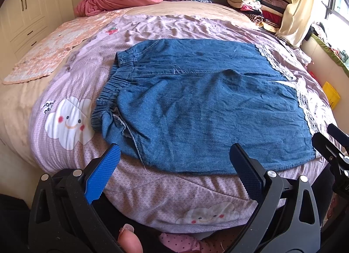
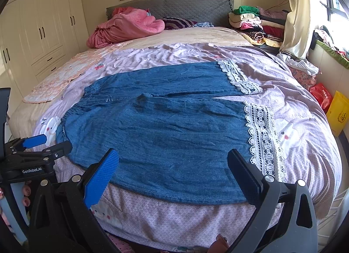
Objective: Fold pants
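From the left wrist camera, the left hand-held gripper (image 1: 174, 150) has its two fingers spread wide apart and holds nothing. Right in front of it lie the blue pants (image 1: 200, 104), spread flat on the bed (image 1: 152, 189). The near edge of the pants runs between the two fingertips, and the right fingertip sits over the cloth there. The stretchy waistband (image 1: 111, 91) is ahead and to the left of this gripper, and the white lace cuffs (image 1: 305, 104) are ahead and to the right. On the left of the pants there is a wide bare stretch of purple quilt with a white cloud face (image 1: 67, 119). The right hand-held gripper (image 1: 333, 143) peeks in at the far right, near the lace corner. From the right wrist camera, the right hand-held gripper (image 2: 173, 159) is also spread wide and holds nothing. The pants (image 2: 170, 130) lie straight ahead, with their near edge just past the fingertips and a strip of quilt showing below it. The lace cuff (image 2: 261, 135) is ahead and a little to the right, and past it the bed is open. The left hand-held gripper (image 2: 43, 141) shows at the far left, by the waist end. Far ahead, a pink blanket (image 2: 126, 28) and a pile of clothes (image 2: 255, 23) sit well apart from the pants.
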The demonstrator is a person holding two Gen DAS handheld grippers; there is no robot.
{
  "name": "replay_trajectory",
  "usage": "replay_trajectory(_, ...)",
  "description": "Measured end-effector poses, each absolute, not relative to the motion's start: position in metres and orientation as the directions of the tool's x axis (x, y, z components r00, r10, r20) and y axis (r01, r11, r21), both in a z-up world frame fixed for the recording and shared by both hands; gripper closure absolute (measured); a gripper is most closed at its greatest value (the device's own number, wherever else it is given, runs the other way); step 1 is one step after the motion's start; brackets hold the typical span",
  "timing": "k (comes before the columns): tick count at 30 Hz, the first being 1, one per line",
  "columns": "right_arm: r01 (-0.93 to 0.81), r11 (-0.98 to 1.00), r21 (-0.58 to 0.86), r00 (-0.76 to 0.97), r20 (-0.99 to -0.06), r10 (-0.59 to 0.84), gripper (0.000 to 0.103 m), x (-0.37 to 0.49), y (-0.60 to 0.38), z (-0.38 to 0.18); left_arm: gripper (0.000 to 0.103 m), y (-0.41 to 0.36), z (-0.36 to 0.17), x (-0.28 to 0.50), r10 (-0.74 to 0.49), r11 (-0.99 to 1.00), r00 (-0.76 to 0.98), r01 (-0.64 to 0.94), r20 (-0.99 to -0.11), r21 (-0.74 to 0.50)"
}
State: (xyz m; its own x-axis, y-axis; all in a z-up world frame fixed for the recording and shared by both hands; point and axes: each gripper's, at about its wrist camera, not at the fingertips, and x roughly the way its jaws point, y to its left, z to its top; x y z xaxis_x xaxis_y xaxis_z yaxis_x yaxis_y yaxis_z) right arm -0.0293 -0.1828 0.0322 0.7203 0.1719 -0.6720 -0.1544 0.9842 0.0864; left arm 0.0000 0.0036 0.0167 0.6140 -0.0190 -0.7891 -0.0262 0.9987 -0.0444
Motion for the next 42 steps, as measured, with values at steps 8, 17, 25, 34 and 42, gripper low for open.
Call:
replay_trajectory(8,-0.163,0.982,0.092,0.717,-0.672,0.182,0.004,-0.024,-0.180,0.032,0.009,0.006,0.014,0.002,-0.012,0.998,0.617,-0.035,-0.787,-0.042)
replay_trajectory(17,-0.225,0.969,0.098,0.698,-0.678,0.230,0.004,0.001,-0.171,0.037,0.009,0.016,0.012,0.020,-0.020,0.998,0.609,-0.032,-0.793,-0.050)
replay_trajectory(25,-0.330,0.939,0.097,0.651,-0.697,0.301,0.004,0.050,-0.152,0.043,0.009,0.053,0.017,0.059,-0.028,0.996,0.608,-0.051,-0.793,-0.074)
replay_trajectory(34,-0.396,0.915,0.080,0.611,-0.721,0.328,0.004,0.123,-0.129,0.045,0.009,0.102,0.011,0.126,0.031,0.992,0.597,-0.114,-0.802,-0.047)
replay_trajectory(42,-0.474,0.880,0.039,0.570,-0.748,0.340,0.004,0.194,-0.100,0.039,0.009,0.129,-0.002,0.187,0.020,0.994,0.584,-0.097,-0.811,-0.045)
